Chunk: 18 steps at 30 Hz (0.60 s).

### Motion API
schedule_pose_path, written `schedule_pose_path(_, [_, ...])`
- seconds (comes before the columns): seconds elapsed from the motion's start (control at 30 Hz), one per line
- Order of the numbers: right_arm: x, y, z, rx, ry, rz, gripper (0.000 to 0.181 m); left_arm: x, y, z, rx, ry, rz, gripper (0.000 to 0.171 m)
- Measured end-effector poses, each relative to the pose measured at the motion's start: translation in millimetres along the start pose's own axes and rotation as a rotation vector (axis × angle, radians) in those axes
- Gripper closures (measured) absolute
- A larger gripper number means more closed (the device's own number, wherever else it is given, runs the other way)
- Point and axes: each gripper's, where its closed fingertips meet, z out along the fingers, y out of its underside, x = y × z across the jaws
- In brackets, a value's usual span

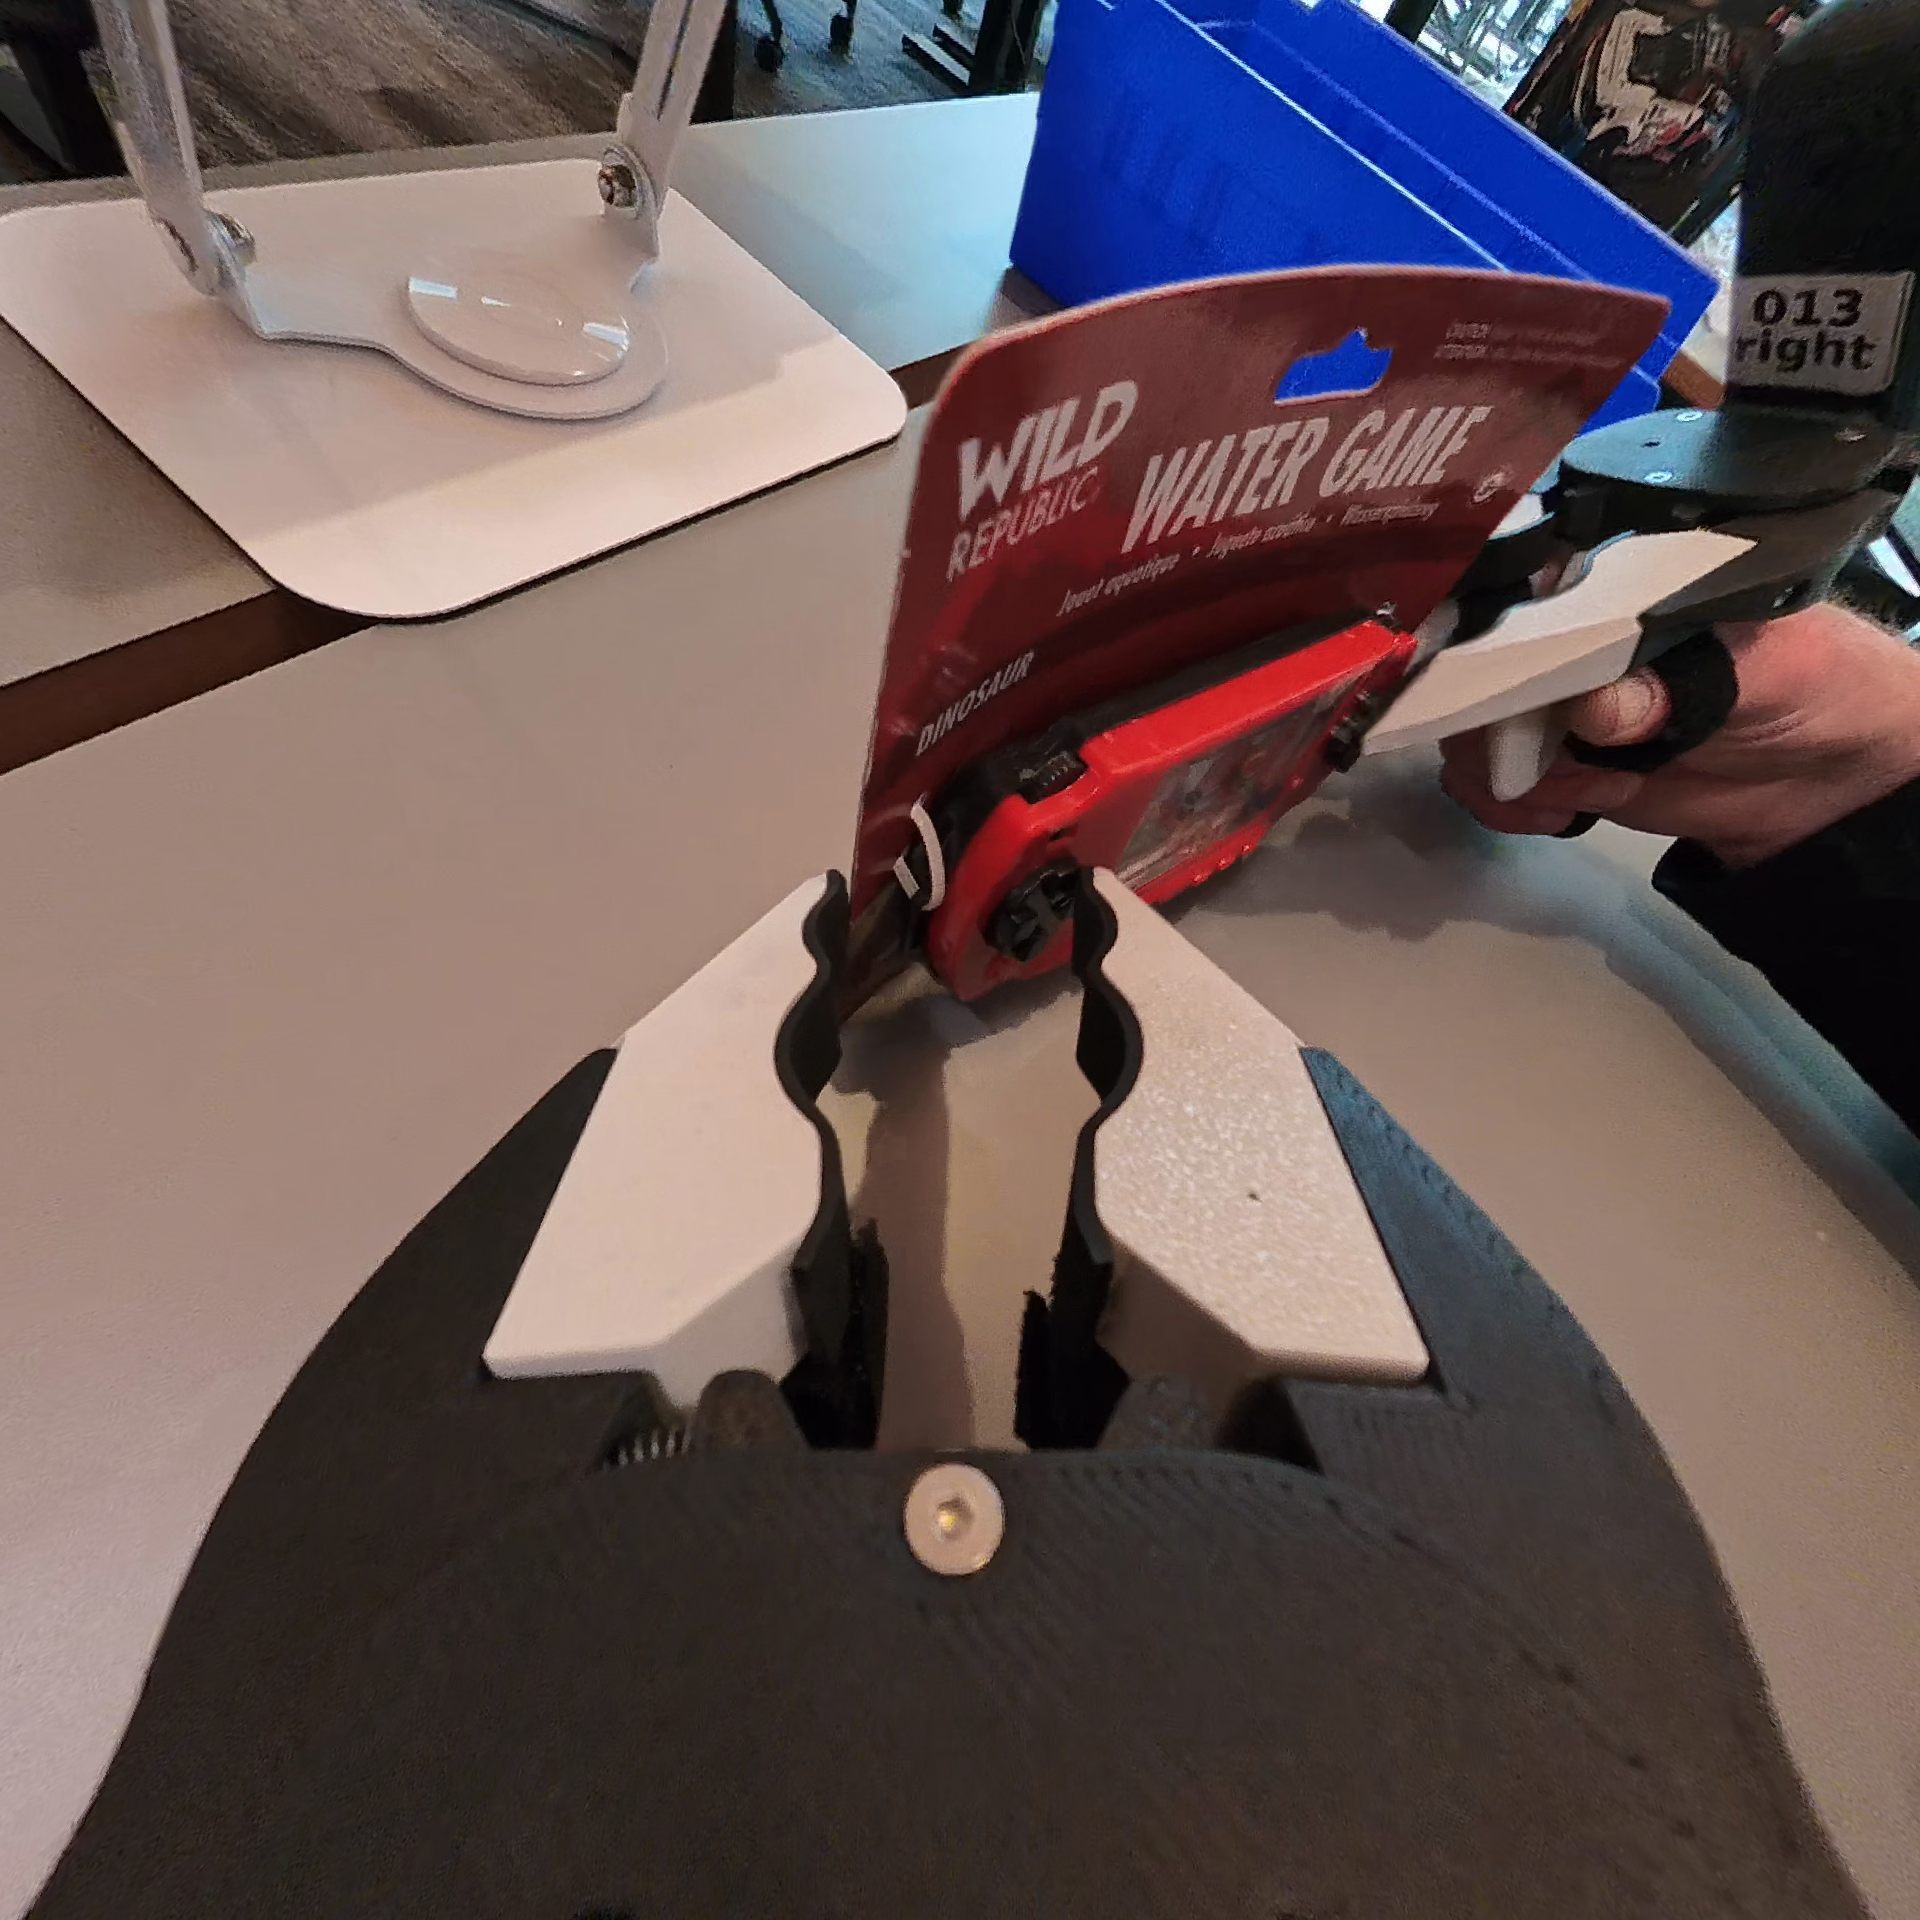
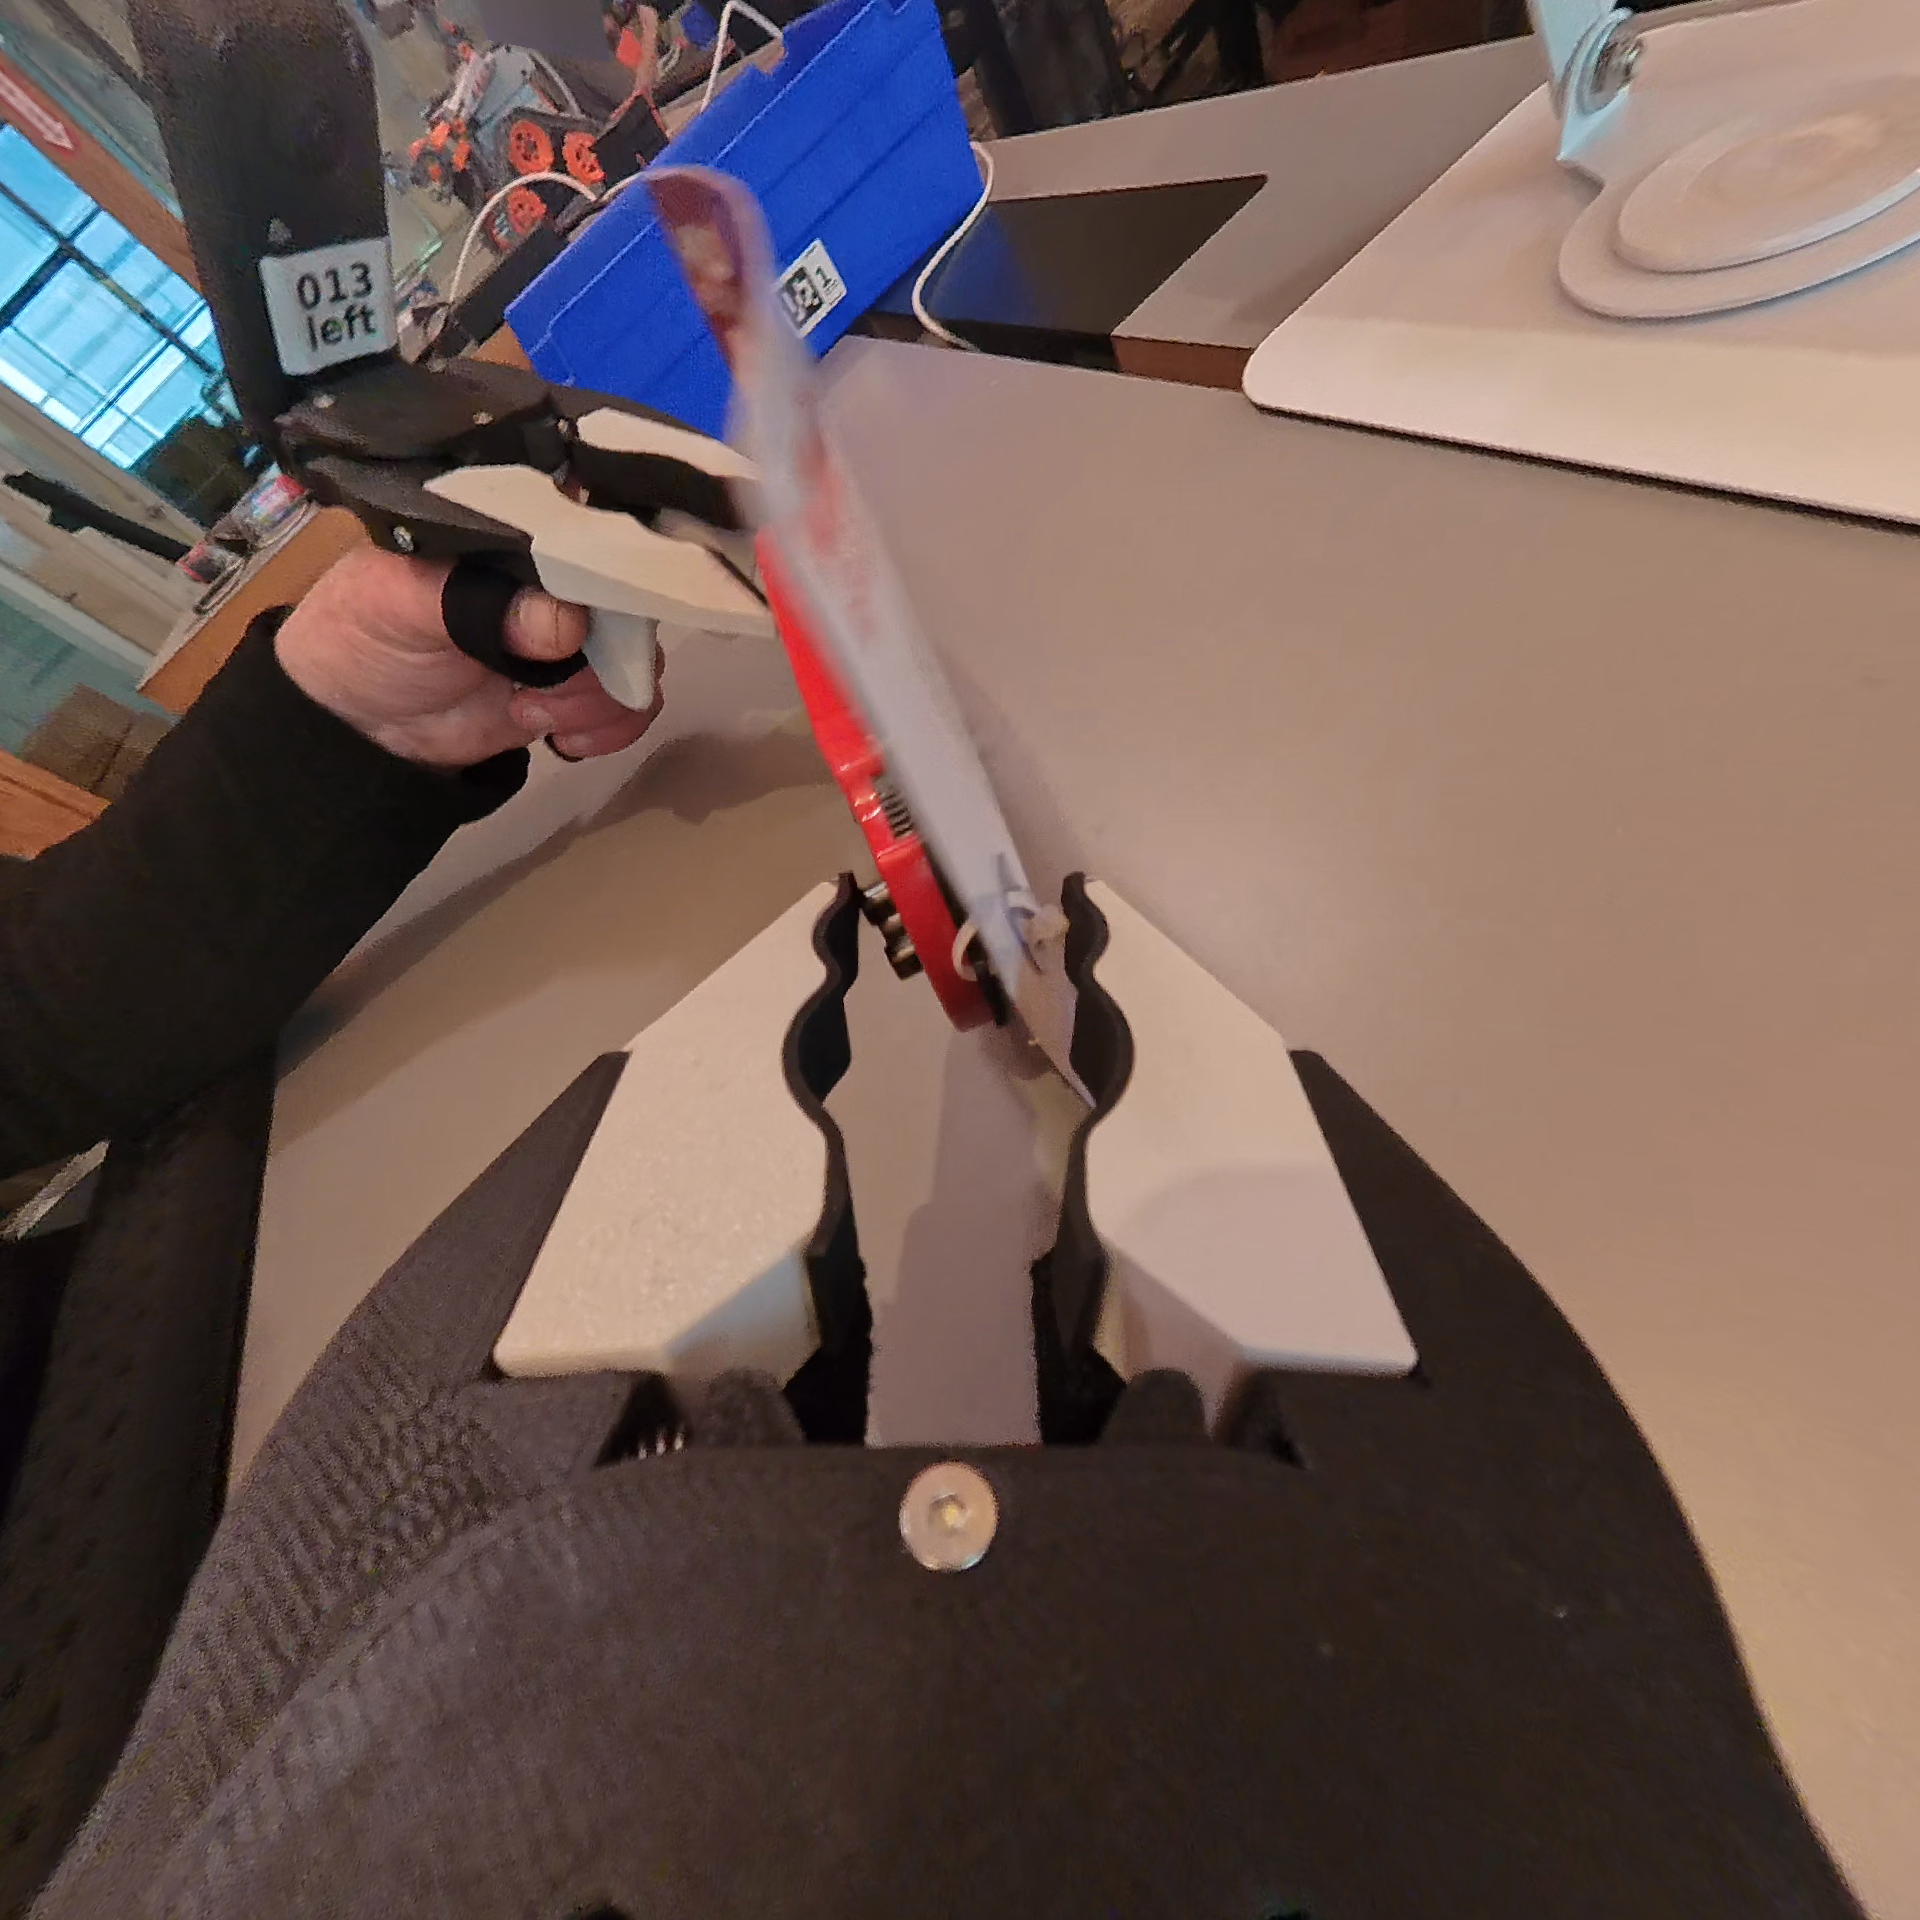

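Two tongs grip one carded red toy (image 1: 1164, 800), held upright at frame centre above the grey table (image 1: 416, 935): left tongs (image 1: 961, 914) clamped on its near end, right tongs (image 2: 961, 935) likewise opposite. Blue bin (image 1: 1247, 166) behind, upper right.

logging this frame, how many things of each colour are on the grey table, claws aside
red: 1, the carded red plastic handheld toy, gripped at opposite ends by the left claw and right claw
blue: 1, the blue plastic bin
white: 1, the white flat-based metal stand
total: 3
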Motion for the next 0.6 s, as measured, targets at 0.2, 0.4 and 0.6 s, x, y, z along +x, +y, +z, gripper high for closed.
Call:
schedule_pose_path(0.2, [-4,14,0,-0.083,-0.01,-0.071,0.143,0,-3,-1,-0.022,0.063,-0.116,0.133])
schedule_pose_path(0.4, [1,10,-2,-0.049,-0.007,-0.055,0.149,0,0,3,-0.031,0.094,-0.13,0.133])
schedule_pose_path(0.6, [1,12,-1,-0.059,-0.008,-0.046,0.15,0,0,1,-0.023,0.099,-0.126,0.133])
